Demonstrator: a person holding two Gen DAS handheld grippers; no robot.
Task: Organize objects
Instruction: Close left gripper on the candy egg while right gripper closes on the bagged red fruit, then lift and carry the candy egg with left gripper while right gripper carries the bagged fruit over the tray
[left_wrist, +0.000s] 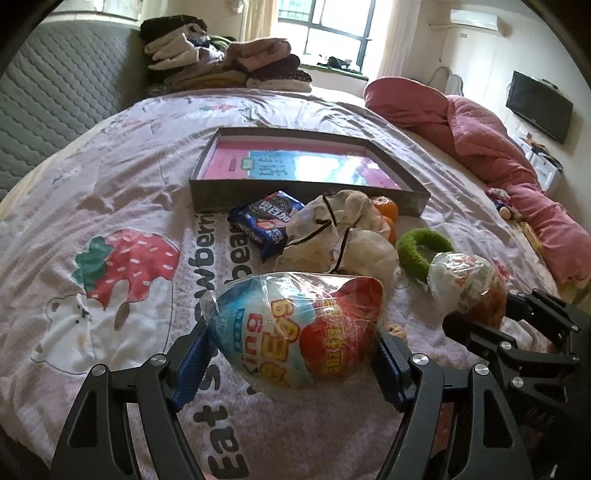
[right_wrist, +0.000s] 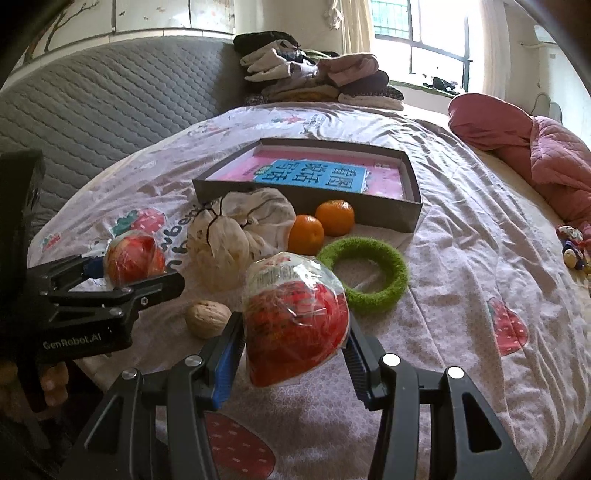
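Note:
My left gripper (left_wrist: 291, 332) is shut on a plastic-wrapped snack packet (left_wrist: 295, 325), blue, white and red, held just above the strawberry-print bedspread. In the right wrist view this left gripper (right_wrist: 138, 271) comes in from the left with its packet (right_wrist: 133, 258). The right gripper (right_wrist: 293, 321) is shut on a second wrapped packet (right_wrist: 295, 314), mostly red, and its blue pads press on both sides. This right gripper (left_wrist: 495, 314) and its packet (left_wrist: 465, 280) also show at the right of the left wrist view. A shallow grey box (left_wrist: 306, 192) with a pink book inside lies beyond.
In front of the box (right_wrist: 384, 214) lie white drawstring bags (right_wrist: 236, 236), two oranges (right_wrist: 306, 234), a green fuzzy ring (right_wrist: 399, 273), a walnut (right_wrist: 207, 317) and a blue cookie pack (left_wrist: 264, 221). A pink quilt (left_wrist: 480, 136) lies right, folded clothes (left_wrist: 221, 62) at the back.

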